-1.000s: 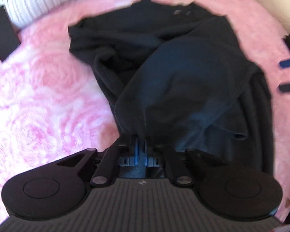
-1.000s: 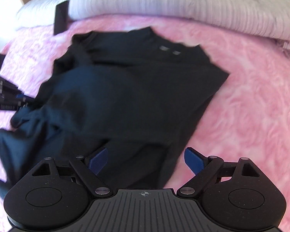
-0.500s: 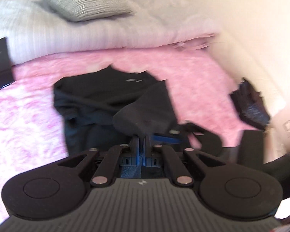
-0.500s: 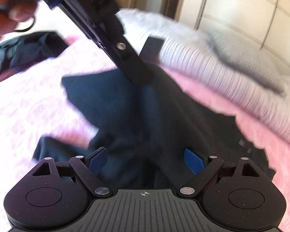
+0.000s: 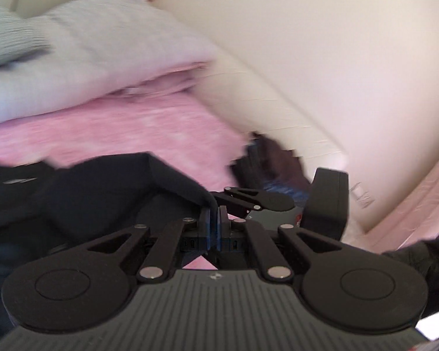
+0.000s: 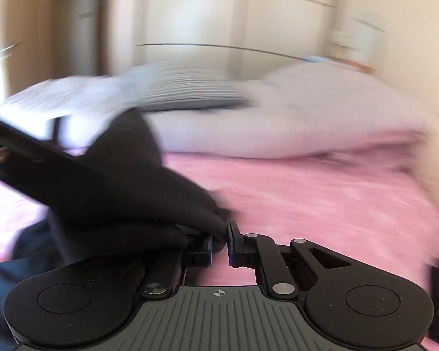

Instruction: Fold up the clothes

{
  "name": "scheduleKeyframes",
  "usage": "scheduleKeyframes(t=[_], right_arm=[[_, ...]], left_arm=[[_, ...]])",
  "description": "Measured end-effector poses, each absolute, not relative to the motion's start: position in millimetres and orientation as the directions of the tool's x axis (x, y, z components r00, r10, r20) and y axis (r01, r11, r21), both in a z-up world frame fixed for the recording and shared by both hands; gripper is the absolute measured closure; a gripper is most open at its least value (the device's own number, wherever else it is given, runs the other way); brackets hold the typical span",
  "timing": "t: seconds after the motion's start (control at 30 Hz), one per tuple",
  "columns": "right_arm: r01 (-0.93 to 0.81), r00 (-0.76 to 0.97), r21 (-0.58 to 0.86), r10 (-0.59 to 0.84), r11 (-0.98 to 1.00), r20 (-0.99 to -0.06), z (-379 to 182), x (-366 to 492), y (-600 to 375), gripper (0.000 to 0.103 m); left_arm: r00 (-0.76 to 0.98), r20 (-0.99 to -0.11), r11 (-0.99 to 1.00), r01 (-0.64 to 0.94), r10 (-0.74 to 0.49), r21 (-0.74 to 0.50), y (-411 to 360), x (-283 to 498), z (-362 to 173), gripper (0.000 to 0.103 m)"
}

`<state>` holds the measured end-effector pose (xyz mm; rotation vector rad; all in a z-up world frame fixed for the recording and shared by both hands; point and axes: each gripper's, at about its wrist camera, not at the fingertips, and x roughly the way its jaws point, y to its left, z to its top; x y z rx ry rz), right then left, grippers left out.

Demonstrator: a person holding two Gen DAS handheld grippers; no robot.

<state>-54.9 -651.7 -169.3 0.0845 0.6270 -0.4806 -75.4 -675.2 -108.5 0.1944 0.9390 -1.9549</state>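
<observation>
your left claw [image 5: 214, 224] is clenched on a corner of the dark garment [image 5: 82, 196]; the cloth runs from its blue pads out to the left and sags onto the pink blanket [image 5: 149, 134] of the bed. only the left wrist view shows the right claw from outside, just beyond and to the right of your left one, with a dark sleeve [image 5: 424, 260] at the right edge. it also shows a dark heap [image 5: 273, 161] at the far edge of the bed by the cream wall [image 5: 322, 58], which the other view does not show.

your right claw [image 6: 219, 244] is closing, and a bunched fold of the dark garment [image 6: 125, 193] sits between its pads and drapes over its left finger. only the right wrist view shows the garment lifted in a peak above the pink blanket [image 6: 322, 204], the black bar of the left tool [image 6: 29, 163] crossing from the left edge, and the wardrobe doors [image 6: 205, 23] behind the pale bedding [image 6: 322, 111]. both views are smeared with motion blur.
</observation>
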Motion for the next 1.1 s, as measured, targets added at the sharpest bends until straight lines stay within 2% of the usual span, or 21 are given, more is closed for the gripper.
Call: scheduleKeyframes(t=[0.03,0.07,0.1,0.17,0.23,0.33,0.37,0.4,0.47,0.53,0.67,0.8,0.83,0.87,0.9,0.93,0.97,1.1], right_arm=[[0.505,0.668,-0.081,-0.449,0.859,-0.593,-171.5,-69.2,-674.7,0.093],[0.554,0.627,-0.094,-0.489,0.827,-0.606,-175.4,-83.6,-698.0,0.093],[0.600,0.584,-0.108,-0.526,0.792,-0.618,-179.3,-98.1,-721.4,0.093],[0.685,0.493,-0.107,-0.566,0.721,-0.661,-194.8,-125.1,-760.4,0.092],[0.753,0.404,-0.089,-0.564,0.652,-0.720,-212.2,-146.2,-793.3,0.092],[0.808,0.300,-0.082,-0.527,0.584,-0.795,-233.4,-164.9,-808.9,0.092],[0.812,0.284,-0.083,-0.514,0.578,-0.809,-237.9,-167.8,-806.3,0.080],[0.816,0.267,-0.084,-0.501,0.572,-0.823,-242.4,-170.7,-803.7,0.053],[0.792,0.294,-0.051,-0.454,0.608,-0.841,-249.7,-166.7,-784.0,0.020],[0.759,0.332,-0.010,-0.401,0.651,-0.854,-256.5,-160.5,-761.2,0.019],[0.677,0.398,0.069,-0.285,0.733,-0.872,-267.8,-141.7,-715.1,0.019],[0.573,0.431,0.062,-0.236,0.817,-0.871,-277.1,-115.2,-664.5,0.019],[0.561,0.427,0.052,-0.235,0.826,-0.873,-280.1,-110.5,-653.9,0.019],[0.555,0.418,0.039,-0.238,0.831,-0.877,-283.8,-105.9,-645.4,0.019],[0.548,0.409,0.026,-0.241,0.836,-0.880,-287.6,-101.3,-637.0,0.019],[0.542,0.400,0.013,-0.244,0.840,-0.883,-291.4,-96.7,-628.6,0.019],[0.542,0.386,0.005,-0.243,0.840,-0.890,-295.3,-91.2,-620.8,0.019],[0.544,0.350,-0.009,-0.236,0.839,-0.907,-293.5,-65.5,-587.0,0.019]], left_arm=[[-0.583,-0.462,-0.303,0.781,-0.669,-0.546,-689.9,-96.5,-107.0,0.102],[-0.609,-0.449,-0.331,0.764,-0.654,-0.554,-702.0,-117.4,-105.9,0.097],[-0.622,-0.451,-0.348,0.758,-0.640,-0.551,-711.0,-135.1,-106.2,0.081],[-0.621,-0.482,-0.359,0.768,-0.618,-0.530,-716.3,-153.8,-112.0,0.063],[-0.603,-0.520,-0.361,0.790,-0.605,-0.496,-715.3,-165.3,-120.7,0.063],[-0.464,-0.666,-0.230,0.882,-0.585,-0.412,-695.9,-144.6,-156.6,0.062],[-0.396,-0.718,-0.164,0.913,-0.572,-0.373,-686.3,-130.1,-171.9,0.062],[-0.319,-0.767,-0.091,0.941,-0.556,-0.326,-675.2,-112.2,-187.5,0.061],[-0.167,-0.852,0.046,0.975,-0.495,-0.218,-653.9,-72.7,-218.0,0.060],[-0.050,-0.898,0.145,0.981,-0.437,-0.125,-633.4,-33.8,-245.9,0.058],[0.019,-0.927,0.228,0.971,-0.375,-0.073,-615.5,26.1,-299.1,0.047],[-0.051,-0.904,0.206,0.967,-0.425,-0.151,-615.8,65.1,-336.4,0.046],[-0.077,-0.894,0.196,0.964,-0.441,-0.180,-615.8,74.1,-344.1,0.047],[-0.104,-0.885,0.184,0.961,-0.453,-0.207,-615.6,81.5,-350.2,0.053],[-0.136,-0.883,0.166,0.958,-0.449,-0.232,-614.7,83.5,-350.2,0.073],[-0.168,-0.881,0.149,0.955,-0.443,-0.257,-613.8,85.4,-350.1,0.085],[-0.196,-0.876,0.131,0.951,-0.440,-0.278,-611.7,88.0,-348.4,0.103],[-0.208,-0.820,0.130,0.938,-0.533,-0.323,-567.2,130.6,-296.9,0.103]])
